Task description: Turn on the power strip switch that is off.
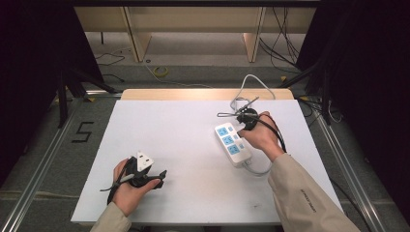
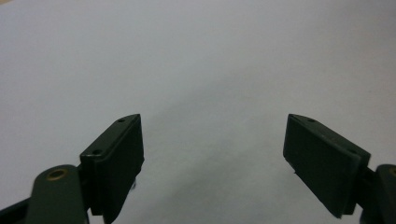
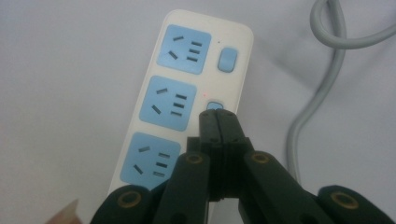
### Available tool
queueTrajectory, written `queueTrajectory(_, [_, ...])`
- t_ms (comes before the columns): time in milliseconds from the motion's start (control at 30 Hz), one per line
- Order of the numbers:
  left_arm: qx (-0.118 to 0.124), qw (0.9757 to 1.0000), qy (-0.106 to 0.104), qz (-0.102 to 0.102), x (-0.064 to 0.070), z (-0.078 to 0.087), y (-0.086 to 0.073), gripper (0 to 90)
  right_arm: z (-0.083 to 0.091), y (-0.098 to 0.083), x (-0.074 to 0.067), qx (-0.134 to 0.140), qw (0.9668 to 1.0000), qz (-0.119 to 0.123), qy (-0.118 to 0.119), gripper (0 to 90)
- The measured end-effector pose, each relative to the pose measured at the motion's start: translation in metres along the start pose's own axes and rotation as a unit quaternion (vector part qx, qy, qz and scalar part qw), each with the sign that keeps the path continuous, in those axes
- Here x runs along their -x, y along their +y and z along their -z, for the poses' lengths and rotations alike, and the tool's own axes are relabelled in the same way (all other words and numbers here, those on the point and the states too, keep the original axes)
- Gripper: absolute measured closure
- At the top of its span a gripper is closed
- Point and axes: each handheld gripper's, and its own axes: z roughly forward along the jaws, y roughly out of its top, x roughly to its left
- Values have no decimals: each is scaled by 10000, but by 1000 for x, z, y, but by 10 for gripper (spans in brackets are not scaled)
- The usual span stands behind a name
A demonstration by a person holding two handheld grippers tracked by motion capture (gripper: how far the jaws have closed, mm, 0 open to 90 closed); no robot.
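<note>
White table (image 1: 183,145) mid-frame, bare wood strip (image 1: 193,94) along its 12 o'clock edge. Grey floor around it. Black "5" mark (image 1: 83,131) on the floor at 9 o'clock of the table, just beside the metal rail (image 1: 43,159); second rail (image 1: 345,159) at 3 o'clock. Yellow cable coil (image 1: 161,71) on the floor at 11 o'clock, well apart from the table. Two wooden legs (image 1: 138,38) (image 1: 254,38) at 12 o'clock under a wooden shelf. Loose black cables (image 1: 285,38) at 1 o'clock. Black curtains at 9 (image 1: 34,58) and 3 (image 1: 367,72). Black stand legs (image 1: 63,96) at 10 o'clock.
</note>
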Motion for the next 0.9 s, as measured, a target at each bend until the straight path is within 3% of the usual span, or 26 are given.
queueTrajectory(900, [-5, 10000, 2, -10, 1, 0, 0, 201, -14, 12, 3, -35, 9999, -114, -3, 900])
